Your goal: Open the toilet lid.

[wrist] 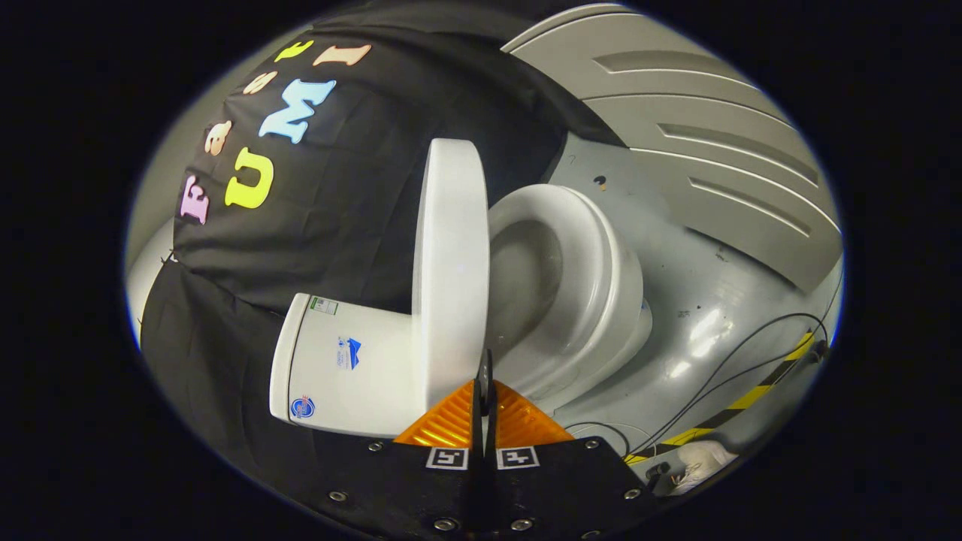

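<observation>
The view is rolled on its side. The white toilet lid (449,263) stands raised, leaning back toward the white tank (342,364). The seat and open bowl (579,285) lie exposed on the other side of the lid. My gripper (485,372) is shut, its fingers pressed together with nothing visibly between them. The fingertips sit right at the lid's near rim, on the bowl side; I cannot tell whether they touch it.
The grey floor (714,300) stretches beyond the bowl. Black cables (751,353) and a yellow-and-black tape strip (751,397) run across it. A grey ribbed panel (714,135) stands past the floor. Black cloth hangs behind the tank. A white object (699,460) lies near the tape.
</observation>
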### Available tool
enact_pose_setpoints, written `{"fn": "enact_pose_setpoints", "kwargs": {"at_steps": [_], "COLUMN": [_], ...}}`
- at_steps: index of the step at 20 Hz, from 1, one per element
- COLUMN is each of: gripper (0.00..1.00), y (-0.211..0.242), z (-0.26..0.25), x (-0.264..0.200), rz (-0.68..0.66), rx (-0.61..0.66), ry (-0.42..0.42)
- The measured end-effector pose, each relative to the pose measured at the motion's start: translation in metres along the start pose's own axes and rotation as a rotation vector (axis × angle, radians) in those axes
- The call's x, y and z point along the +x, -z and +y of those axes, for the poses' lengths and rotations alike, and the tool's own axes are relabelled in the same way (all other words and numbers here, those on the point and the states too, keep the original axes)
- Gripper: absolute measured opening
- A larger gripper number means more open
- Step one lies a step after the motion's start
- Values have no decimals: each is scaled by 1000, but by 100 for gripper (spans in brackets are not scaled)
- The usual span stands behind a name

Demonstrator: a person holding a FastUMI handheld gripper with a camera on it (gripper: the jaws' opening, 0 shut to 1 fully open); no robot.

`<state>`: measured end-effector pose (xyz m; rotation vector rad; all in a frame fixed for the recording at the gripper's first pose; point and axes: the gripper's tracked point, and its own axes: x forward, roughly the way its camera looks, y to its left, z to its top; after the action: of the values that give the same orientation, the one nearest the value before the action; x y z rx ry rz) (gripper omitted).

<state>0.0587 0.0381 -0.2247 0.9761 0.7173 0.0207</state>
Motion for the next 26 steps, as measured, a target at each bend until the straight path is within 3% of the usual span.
{"fn": "enact_pose_setpoints", "kwargs": {"at_steps": [21, 26], "gripper": [0, 0], "y": [9, 13], "z": [71, 86], "x": [-14, -15], "rz": [-100, -115], "rx": [-298, -315], "ry": [40, 29]}}
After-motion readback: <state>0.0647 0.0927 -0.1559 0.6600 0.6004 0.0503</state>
